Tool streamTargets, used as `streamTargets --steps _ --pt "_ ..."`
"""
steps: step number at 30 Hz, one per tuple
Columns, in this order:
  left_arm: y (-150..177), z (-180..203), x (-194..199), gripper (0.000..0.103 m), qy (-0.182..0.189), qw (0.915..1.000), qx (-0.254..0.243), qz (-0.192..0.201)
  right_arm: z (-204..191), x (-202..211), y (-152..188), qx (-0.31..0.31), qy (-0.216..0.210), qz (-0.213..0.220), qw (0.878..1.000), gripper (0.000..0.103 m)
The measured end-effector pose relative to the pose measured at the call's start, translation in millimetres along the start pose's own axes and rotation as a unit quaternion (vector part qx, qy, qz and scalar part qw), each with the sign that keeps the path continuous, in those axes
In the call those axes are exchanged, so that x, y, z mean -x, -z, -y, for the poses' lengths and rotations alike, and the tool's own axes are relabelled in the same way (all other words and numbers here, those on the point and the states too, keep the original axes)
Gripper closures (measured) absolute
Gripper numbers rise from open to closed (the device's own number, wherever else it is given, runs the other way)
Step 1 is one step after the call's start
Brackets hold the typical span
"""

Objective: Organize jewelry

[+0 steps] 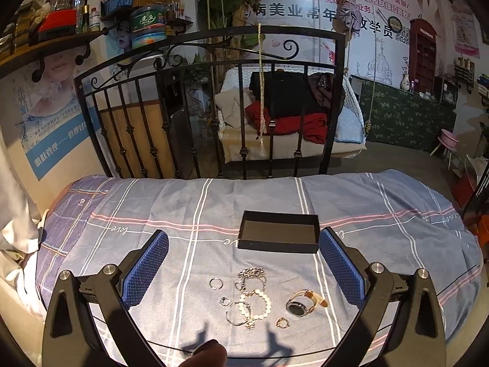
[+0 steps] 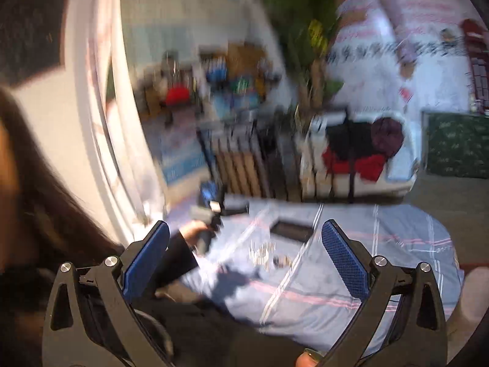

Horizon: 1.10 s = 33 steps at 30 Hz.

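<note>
In the left wrist view my left gripper (image 1: 243,240) is open and empty, held above a blue checked cloth (image 1: 152,214). Between its fingers lie a silver chain (image 1: 252,276), a pearl bracelet (image 1: 259,304), a silver bangle (image 1: 237,313), two small rings (image 1: 215,283), a gold ring (image 1: 282,322) and a gold watch (image 1: 301,304). An open, empty black box (image 1: 279,232) sits just beyond them. The right wrist view is blurred; my right gripper (image 2: 245,234) is open and empty, high above the cloth, with the box (image 2: 292,229) and jewelry (image 2: 266,253) far ahead.
A black iron railing (image 1: 214,116) stands behind the covered table, with a swing seat heaped with clothes (image 1: 290,110) past it. Shelves with jars (image 1: 76,21) are at upper left. In the right wrist view the person's arm holds the other gripper (image 2: 211,211) at left.
</note>
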<state>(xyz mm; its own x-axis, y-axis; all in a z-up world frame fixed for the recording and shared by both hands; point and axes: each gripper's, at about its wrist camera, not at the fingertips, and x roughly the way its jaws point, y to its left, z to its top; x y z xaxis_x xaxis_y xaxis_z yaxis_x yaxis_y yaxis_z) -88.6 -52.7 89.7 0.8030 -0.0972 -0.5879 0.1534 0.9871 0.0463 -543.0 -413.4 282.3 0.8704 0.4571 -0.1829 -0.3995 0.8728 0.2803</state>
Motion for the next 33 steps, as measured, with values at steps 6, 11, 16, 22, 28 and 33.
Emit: streamTargets --steps 6,11,16,22,28,33 --pt "-13.8 57.4 6.3 0.006 0.036 0.9989 -0.029 0.013 -23.0 224.7 47.8 -0.066 0.001 0.313 0.948 0.004" --pt "-11.4 97.6 27.9 0.006 0.068 0.9953 -0.063 0.028 -57.5 296.6 87.1 -0.051 0.034 0.427 0.902 0.004" --pt "-10.9 109.4 46.0 0.006 0.076 0.9936 -0.072 0.042 -83.1 293.1 95.9 -0.033 0.064 0.408 0.910 0.004" --pt "-12.0 106.2 56.4 0.006 0.071 0.9940 -0.067 0.049 -89.7 296.4 101.6 -0.020 0.066 0.404 0.912 0.004" --pt "-12.1 95.4 55.4 0.006 0.065 0.9950 -0.061 0.047 -87.4 298.7 106.2 -0.017 0.065 0.398 0.915 0.004" --pt "-12.7 86.7 54.3 0.006 0.063 0.9954 -0.056 0.045 -84.5 294.0 98.2 -0.012 0.063 0.387 0.920 0.004"
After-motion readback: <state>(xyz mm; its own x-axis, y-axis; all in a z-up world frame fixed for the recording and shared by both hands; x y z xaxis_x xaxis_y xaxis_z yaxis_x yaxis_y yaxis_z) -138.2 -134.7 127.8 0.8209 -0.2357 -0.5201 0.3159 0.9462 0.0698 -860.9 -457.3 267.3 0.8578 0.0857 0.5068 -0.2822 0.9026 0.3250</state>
